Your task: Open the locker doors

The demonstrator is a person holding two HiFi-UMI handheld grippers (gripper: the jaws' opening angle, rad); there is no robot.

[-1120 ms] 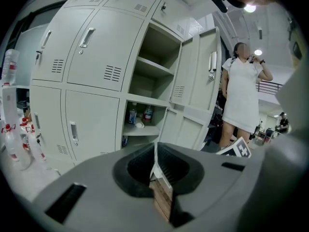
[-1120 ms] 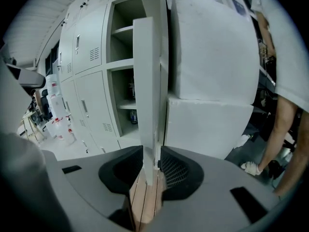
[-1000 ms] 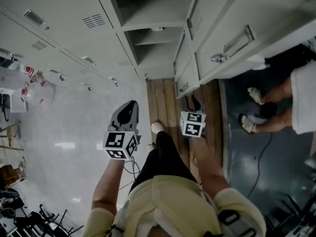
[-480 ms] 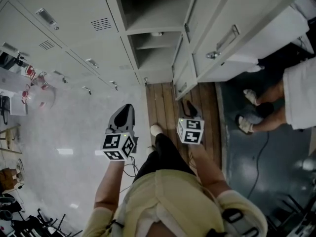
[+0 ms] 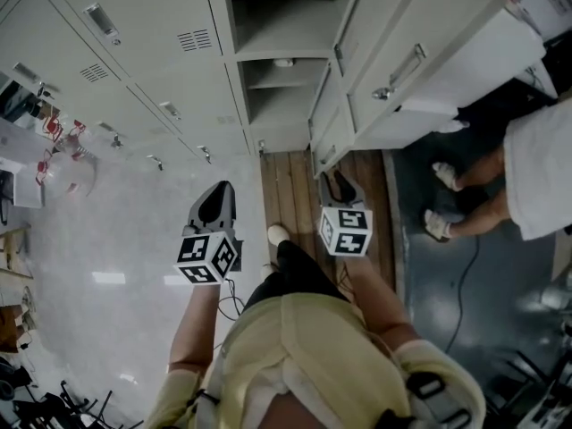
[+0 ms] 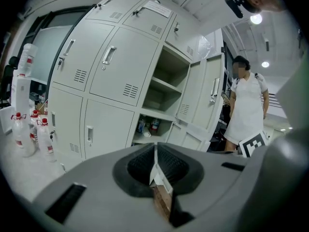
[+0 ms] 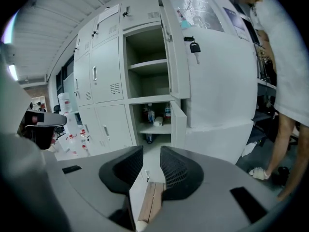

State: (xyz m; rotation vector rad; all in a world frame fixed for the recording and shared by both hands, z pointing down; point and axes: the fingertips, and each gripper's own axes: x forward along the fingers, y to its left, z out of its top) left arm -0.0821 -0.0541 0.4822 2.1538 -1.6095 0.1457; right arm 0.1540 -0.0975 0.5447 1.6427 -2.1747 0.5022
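two locker doors (image 5: 420, 56) open; left gripper (image 5: 219, 199), right gripper (image 5: 340, 186)

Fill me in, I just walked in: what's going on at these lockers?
A person faces the lockers with a gripper in each hand. One column's doors stand open, with bottles on a lower shelf; the closed doors are to its left. The left gripper is shut, the right gripper open; both are empty and touch nothing. A bystander stands at the right.

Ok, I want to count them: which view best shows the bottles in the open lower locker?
The right gripper view: the bottles face it nearly head-on. The left gripper view shows them smaller, obliquely; from the head view the shelves mostly hide them.
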